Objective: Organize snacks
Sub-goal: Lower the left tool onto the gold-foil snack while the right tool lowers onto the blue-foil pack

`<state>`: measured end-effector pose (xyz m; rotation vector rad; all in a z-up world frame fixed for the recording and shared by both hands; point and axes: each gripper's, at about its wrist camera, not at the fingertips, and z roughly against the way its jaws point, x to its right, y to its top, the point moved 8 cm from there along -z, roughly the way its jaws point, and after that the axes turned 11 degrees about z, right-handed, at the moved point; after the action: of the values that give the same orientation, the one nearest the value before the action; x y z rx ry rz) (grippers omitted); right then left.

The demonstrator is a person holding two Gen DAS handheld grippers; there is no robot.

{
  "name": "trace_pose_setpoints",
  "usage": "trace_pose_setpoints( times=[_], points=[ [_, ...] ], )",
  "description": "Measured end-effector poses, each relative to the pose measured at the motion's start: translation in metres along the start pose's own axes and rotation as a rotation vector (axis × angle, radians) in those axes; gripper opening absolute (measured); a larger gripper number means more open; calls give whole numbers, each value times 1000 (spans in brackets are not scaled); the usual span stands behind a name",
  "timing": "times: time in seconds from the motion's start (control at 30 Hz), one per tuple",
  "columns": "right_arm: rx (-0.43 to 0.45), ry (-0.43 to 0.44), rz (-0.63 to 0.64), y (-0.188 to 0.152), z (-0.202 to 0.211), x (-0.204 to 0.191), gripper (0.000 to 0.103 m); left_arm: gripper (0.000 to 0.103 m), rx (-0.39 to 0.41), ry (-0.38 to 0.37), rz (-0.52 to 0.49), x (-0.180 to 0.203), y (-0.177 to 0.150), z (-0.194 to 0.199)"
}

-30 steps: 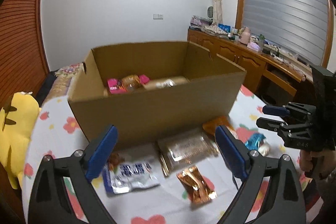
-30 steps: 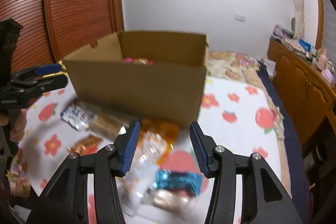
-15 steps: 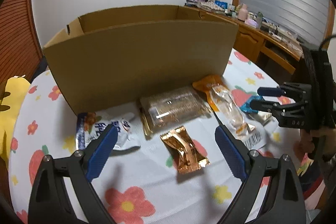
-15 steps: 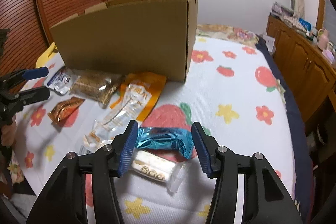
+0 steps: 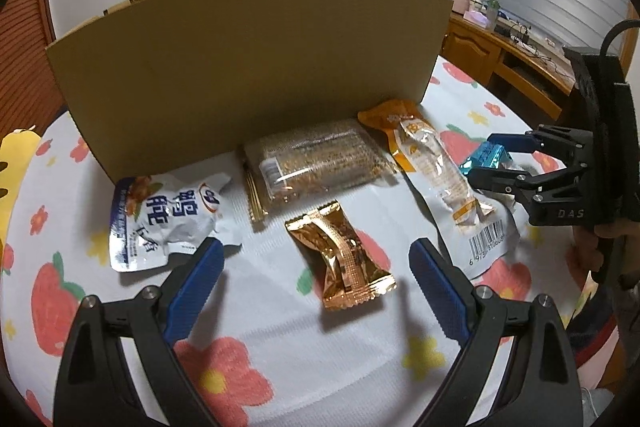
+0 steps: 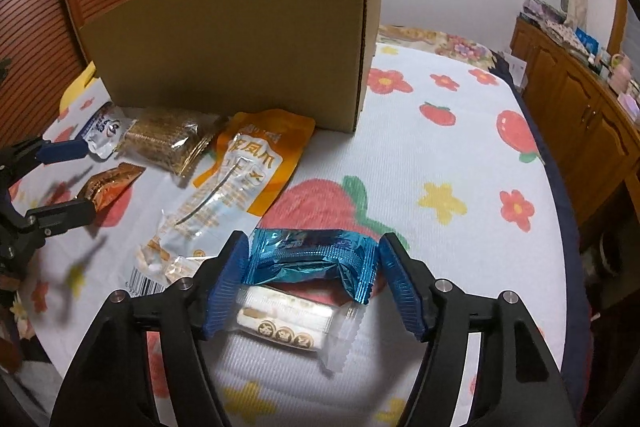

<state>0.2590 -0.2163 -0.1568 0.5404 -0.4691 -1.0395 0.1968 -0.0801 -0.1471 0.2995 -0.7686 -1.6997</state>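
Observation:
A tall cardboard box [image 5: 248,67] stands on the flowered cloth [image 5: 280,347], its inside hidden. In front of it lie a white-and-blue pouch [image 5: 164,223], a brown cracker pack [image 5: 316,163], an orange pouch [image 5: 390,115], a long clear packet [image 5: 440,167] and a copper foil packet [image 5: 340,259]. My left gripper [image 5: 316,247] hangs open just above the copper packet, straddling it. My right gripper [image 6: 313,241] has its jaws opening around a blue foil packet [image 6: 312,255]. The left pad is close against the packet and the right pad stands apart. A clear packet of white candy [image 6: 288,319] lies beneath.
A yellow plush toy [image 5: 12,179] sits at the left edge of the cloth. Wooden cabinets [image 6: 580,99] with clutter run along the right wall, past the dark edge of the bedding [image 6: 560,187]. A hand [image 5: 600,247] holds the right gripper's handle.
Both grippers have come down and tilted toward the cloth, so the box's inside is out of sight. The right jaws have widened around the blue packet. The left jaws stay wide over the copper packet.

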Motion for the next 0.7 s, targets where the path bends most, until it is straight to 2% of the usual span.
trace_pose_setpoints(
  times=[0.27,0.63,0.7],
  points=[
    [-9,-12,22,-1,-3,-4,73,92,-21,2,9,2,-1,-5],
    [-10,-20,21,0,-3,-6,73,61,-33,14,23,5,3,-10],
    [-10,-19,21,-1,-3,-5,73,49,-32,19,25,4,3,-10]
  ],
)
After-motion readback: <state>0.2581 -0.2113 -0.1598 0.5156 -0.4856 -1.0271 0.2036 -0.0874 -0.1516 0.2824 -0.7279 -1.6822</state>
